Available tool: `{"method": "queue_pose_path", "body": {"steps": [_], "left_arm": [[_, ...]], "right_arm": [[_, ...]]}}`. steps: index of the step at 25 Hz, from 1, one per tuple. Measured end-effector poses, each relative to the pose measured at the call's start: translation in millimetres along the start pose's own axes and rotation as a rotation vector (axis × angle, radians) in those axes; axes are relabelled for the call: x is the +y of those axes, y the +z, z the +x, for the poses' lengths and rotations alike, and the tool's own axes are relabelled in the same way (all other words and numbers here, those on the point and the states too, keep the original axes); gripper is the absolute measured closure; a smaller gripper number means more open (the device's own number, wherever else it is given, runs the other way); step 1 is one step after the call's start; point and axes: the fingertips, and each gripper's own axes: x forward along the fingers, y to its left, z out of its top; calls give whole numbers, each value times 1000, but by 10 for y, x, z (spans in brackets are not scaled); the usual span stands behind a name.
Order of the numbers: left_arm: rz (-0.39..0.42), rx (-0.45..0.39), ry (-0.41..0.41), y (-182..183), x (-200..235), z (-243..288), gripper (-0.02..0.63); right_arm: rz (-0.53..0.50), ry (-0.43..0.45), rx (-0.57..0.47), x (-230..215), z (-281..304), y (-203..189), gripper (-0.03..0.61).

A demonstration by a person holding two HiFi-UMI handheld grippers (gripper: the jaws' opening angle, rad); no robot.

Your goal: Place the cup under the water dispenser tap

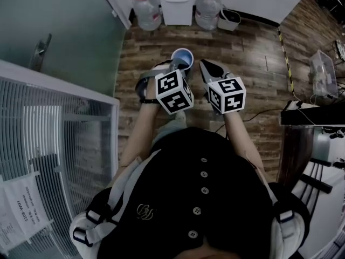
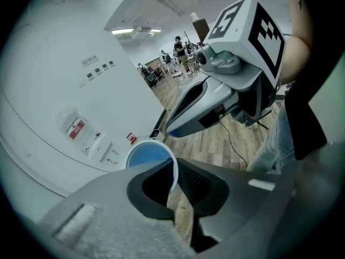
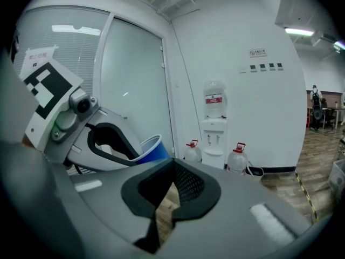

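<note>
A blue cup with a white rim point(image 1: 182, 58) hangs over the wooden floor, in front of the person. My left gripper point(image 1: 179, 69) is shut on its rim. In the left gripper view the cup point(image 2: 146, 158) sits at the jaw tips, its wall pinched between the pads of my left gripper point(image 2: 173, 190). My right gripper point(image 1: 208, 67) is beside it on the right, shut with nothing in it; its jaws point(image 3: 164, 196) meet. The white water dispenser point(image 1: 177, 6) stands against the far wall, and the right gripper view shows the dispenser point(image 3: 214, 127) some way off.
Large water bottles point(image 1: 147, 9) point(image 1: 207, 8) flank the dispenser, with a bin point(image 1: 229, 19) at its right. A glass wall point(image 1: 54, 36) and a white wire rack point(image 1: 54, 144) fill the left. A dark desk point(image 1: 312, 115) and a clear box point(image 1: 323, 72) stand at the right.
</note>
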Motion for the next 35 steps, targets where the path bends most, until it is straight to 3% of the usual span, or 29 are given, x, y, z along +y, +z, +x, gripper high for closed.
{"method": "queue_pose_path", "body": {"steps": [8,13,25,35], "left_arm": [[38,-8,-48,-242,678,367,594],[46,0,-78,-415,897,495,594],[-9,-24,-87,-557,1234,814,594],[-37,14,-88,-523,1696,1243,594]], "right_arm": [[23,-48,-21,-269,725,333,578],[47,-56,-2,-295,1003,313,578],[62,-49,56,-442,1425,240,578],[46,-17,71,-980,1890,423,578]]}}
